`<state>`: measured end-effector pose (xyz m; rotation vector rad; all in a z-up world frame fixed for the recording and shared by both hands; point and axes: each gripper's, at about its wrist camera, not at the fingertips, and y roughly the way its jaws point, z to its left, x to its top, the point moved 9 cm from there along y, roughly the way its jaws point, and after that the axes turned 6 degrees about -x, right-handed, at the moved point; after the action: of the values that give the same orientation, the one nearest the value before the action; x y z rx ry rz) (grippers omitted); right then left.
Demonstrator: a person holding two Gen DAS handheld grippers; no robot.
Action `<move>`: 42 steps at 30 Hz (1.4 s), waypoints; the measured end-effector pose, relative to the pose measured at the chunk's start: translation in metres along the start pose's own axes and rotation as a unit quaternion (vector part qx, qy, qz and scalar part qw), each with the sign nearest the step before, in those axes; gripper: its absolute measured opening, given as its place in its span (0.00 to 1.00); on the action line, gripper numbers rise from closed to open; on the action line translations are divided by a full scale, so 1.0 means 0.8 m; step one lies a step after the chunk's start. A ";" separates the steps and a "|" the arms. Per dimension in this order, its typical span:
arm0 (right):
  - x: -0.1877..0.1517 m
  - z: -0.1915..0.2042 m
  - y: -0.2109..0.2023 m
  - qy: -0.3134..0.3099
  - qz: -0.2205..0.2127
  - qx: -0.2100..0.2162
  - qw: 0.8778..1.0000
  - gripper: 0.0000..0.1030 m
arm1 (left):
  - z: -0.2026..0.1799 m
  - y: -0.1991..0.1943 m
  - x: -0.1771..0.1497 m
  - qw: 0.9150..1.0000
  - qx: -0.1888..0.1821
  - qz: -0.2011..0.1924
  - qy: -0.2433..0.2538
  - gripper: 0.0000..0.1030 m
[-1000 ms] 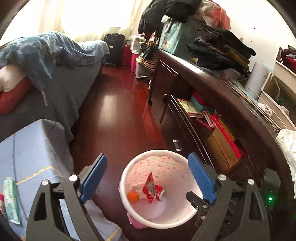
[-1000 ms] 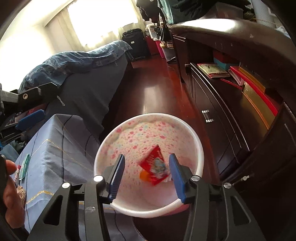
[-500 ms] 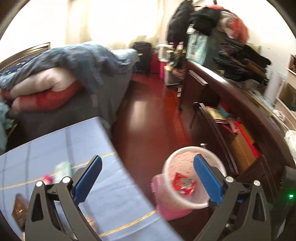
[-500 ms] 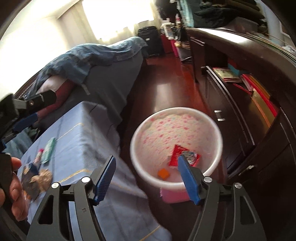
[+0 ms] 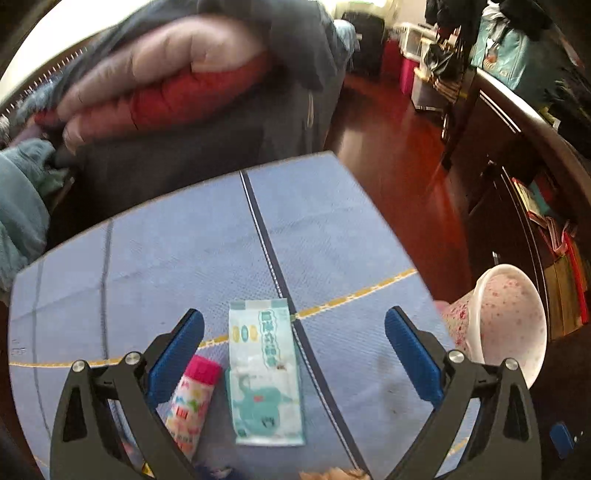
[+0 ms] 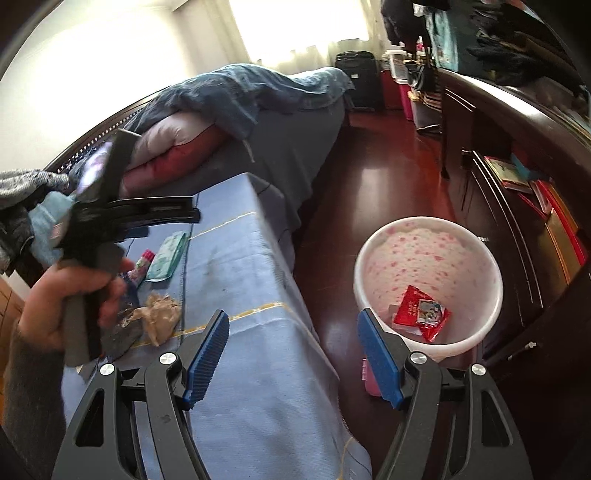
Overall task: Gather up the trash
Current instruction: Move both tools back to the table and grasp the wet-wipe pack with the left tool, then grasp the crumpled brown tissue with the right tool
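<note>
Glossy red-brown floor (image 6: 373, 192) runs between a grey bed (image 6: 291, 122) and a dark cabinet (image 6: 517, 122), toward a bright curtained window (image 6: 295, 26).

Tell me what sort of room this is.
Most likely a lived-in bedroom: a bed heaped with quilts, a long dark cabinet piled with clothes, and a suitcase by the curtained window.

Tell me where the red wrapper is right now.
In the right wrist view, the red wrapper lies at the bottom of the white bin on the floor, right of the blue-covered table.
</note>
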<state>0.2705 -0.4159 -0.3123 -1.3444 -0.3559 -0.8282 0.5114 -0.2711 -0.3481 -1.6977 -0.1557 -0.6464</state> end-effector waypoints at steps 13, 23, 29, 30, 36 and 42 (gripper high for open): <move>0.002 0.025 -0.001 -0.009 0.005 0.011 1.000 0.70 | 0.002 0.001 -0.045 0.999 -0.001 0.020 0.039 0.42; -0.008 0.077 -0.005 -0.039 0.008 0.041 0.998 0.70 | 0.029 -0.064 -0.048 0.998 -0.030 -0.052 -0.012 0.40; -0.023 0.138 0.025 -0.073 0.033 0.075 0.994 0.70 | 0.058 -0.142 -0.033 0.991 -0.036 -0.122 -0.045 0.40; -0.025 0.148 0.032 -0.079 0.035 0.076 0.993 0.70 | 0.065 -0.156 -0.031 0.989 -0.032 -0.133 -0.048 0.41; -0.031 0.188 0.071 -0.102 0.051 0.070 0.991 0.60 | 0.100 -0.197 -0.036 0.985 -0.016 -0.160 -0.059 0.41; -0.036 0.200 0.079 -0.113 0.062 0.065 0.990 0.18 | 0.135 -0.221 -0.048 0.980 -0.026 -0.177 -0.090 0.41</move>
<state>0.3313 -0.2547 -0.3400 -1.3265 -0.4901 -0.5415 0.4366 -0.1176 -0.2244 -1.7959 -0.5834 -0.7617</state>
